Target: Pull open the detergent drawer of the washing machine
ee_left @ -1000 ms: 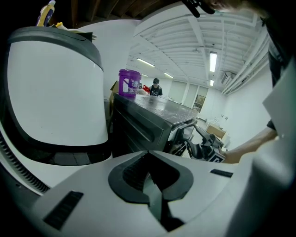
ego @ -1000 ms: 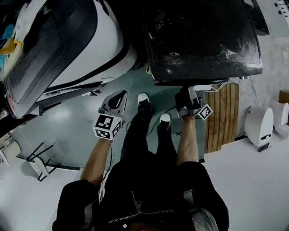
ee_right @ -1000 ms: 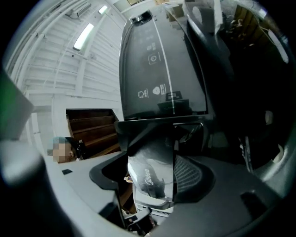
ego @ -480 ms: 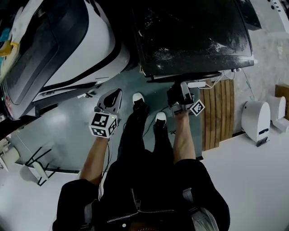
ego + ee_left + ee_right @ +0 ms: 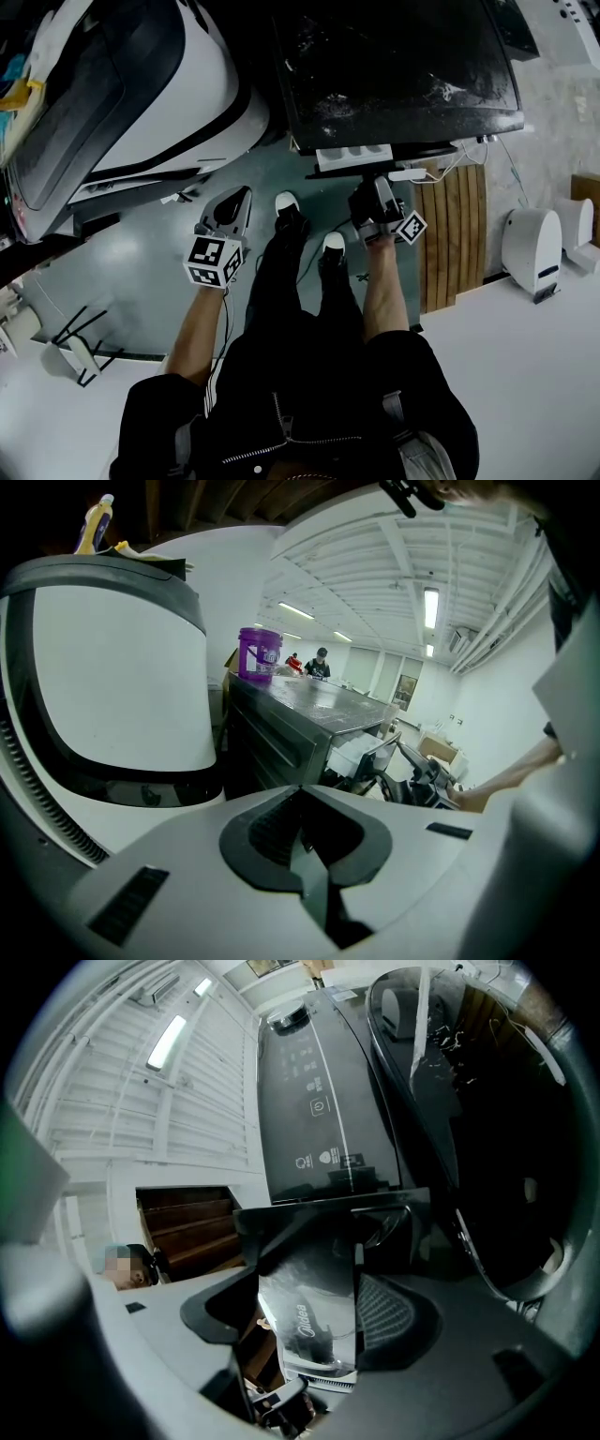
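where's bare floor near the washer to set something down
The grey floor is bare left of the left gripper, between the white machine and the wire rack. The white surface at lower right is also free. In front of the washing machine it is crowded: detergent drawer, right gripper, shoes.

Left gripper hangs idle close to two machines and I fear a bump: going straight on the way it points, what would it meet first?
Probably the dark washing machine, low on its near corner, right beside the white machine. The left gripper aims about at the gap between them, and depth is hard to judge.
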Demonstrator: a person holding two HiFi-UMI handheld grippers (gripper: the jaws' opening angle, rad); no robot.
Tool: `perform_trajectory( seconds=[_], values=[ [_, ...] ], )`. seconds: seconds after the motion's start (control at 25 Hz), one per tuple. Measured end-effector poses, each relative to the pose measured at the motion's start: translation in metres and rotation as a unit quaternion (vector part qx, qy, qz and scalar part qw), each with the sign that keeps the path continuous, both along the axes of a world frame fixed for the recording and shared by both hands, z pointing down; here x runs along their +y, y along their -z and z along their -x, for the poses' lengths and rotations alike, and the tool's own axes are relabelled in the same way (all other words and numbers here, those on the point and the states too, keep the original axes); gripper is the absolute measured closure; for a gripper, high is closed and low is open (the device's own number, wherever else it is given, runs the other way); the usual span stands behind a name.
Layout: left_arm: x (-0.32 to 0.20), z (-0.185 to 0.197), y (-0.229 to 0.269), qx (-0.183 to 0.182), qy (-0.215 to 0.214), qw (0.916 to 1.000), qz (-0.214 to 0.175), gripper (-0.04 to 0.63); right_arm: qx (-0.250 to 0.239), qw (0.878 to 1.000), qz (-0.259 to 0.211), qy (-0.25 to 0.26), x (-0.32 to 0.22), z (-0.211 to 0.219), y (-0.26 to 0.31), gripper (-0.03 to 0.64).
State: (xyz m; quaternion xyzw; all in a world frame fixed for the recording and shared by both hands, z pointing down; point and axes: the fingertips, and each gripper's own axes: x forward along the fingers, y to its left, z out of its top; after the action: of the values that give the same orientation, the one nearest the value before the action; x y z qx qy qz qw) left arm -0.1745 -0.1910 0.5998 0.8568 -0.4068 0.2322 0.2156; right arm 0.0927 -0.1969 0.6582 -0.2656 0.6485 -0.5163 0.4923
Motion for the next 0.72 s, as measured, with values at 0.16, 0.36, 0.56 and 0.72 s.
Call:
perform_trajectory(
  seconds=[0.16, 0.36, 0.56, 0.72],
  values=[
    [0.006, -0.002, -0.001, -0.001, 0.0, 1.0, 0.0, 0.575, -0.001, 1.0, 0.003, 0.004, 0.012, 0.0, 0.0, 0.304],
    [0.011, -0.009, 0.001, 0.003, -0.005, 1.0, -0.003, 0.575, -0.003, 1.0, 0.002, 0.008, 0.028, -0.002, 0.0, 0.305],
    [0.017, -0.015, 0.003, 0.003, -0.01, 0.9999, -0.004, 0.575, 0.0, 1.0, 0.008, 0.008, 0.043, -0.004, 0.0, 0.304],
    [0.023, -0.02, 0.005, 0.003, -0.013, 0.9999, -0.006, 0.575, 0.004, 1.0, 0.009, 0.009, 0.053, -0.005, 0.0, 0.305]
  ],
)
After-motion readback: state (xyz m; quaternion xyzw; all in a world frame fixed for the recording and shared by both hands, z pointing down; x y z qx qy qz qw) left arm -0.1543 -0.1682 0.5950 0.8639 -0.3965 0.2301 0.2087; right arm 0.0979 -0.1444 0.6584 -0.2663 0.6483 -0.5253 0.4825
